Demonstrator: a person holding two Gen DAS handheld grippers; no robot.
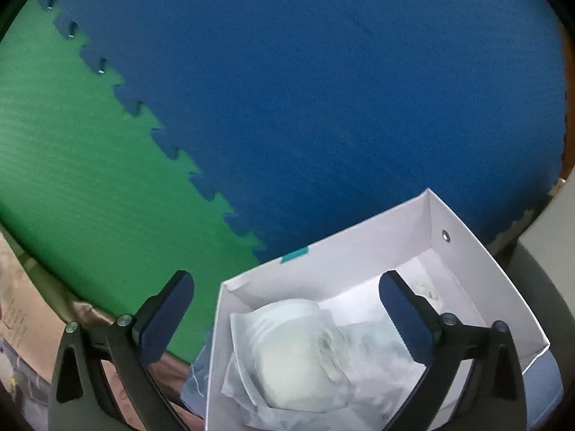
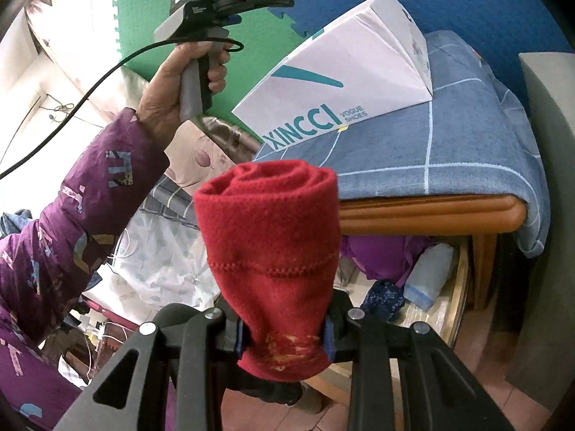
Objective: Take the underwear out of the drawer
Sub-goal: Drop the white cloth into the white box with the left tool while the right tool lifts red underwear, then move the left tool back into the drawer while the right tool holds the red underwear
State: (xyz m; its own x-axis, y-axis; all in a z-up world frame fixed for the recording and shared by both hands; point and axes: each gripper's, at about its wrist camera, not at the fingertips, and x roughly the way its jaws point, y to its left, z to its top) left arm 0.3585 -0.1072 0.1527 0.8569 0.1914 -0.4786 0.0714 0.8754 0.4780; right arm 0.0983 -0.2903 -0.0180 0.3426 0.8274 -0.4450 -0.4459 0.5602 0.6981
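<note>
Landmark: white shoe box (image 2: 345, 68), sitting open-topped on the blue checked bedcover (image 2: 467, 136).

Left gripper (image 1: 287, 319): jaws wide apart, nothing between the pads. It hangs over the near end of the box. Inside the box, directly below the open jaws, lies a pale folded bundle (image 1: 287, 355), white, partly in clear wrapping; I cannot tell whether it is underwear. In the right wrist view the person's left hand (image 2: 179, 82) holds that gripper's handle just left of the box; sleeve purple and patterned.

Right gripper (image 2: 284, 337): jaws clamped on the lower end of a rolled red fleece garment (image 2: 269, 237), which stands upright out of the grip, below and in front of the box. This is taken as the task's piece. The open wooden drawer (image 2: 456, 287) is below the box, under the bed's edge, with purple, dark blue and pale items visible inside.

Judgement: the red roll is already clear of the drawer and its likely destination is the box. To do this well:
- Carry the roll up over the near wall of the box before lowering; the wall is thin card and would tip if knocked.
- Keep the clamp firm until the roll is inside; it is top-heavy and could unroll or flop.
- Clear the left gripper aside first, since both crowd the same box end.
</note>
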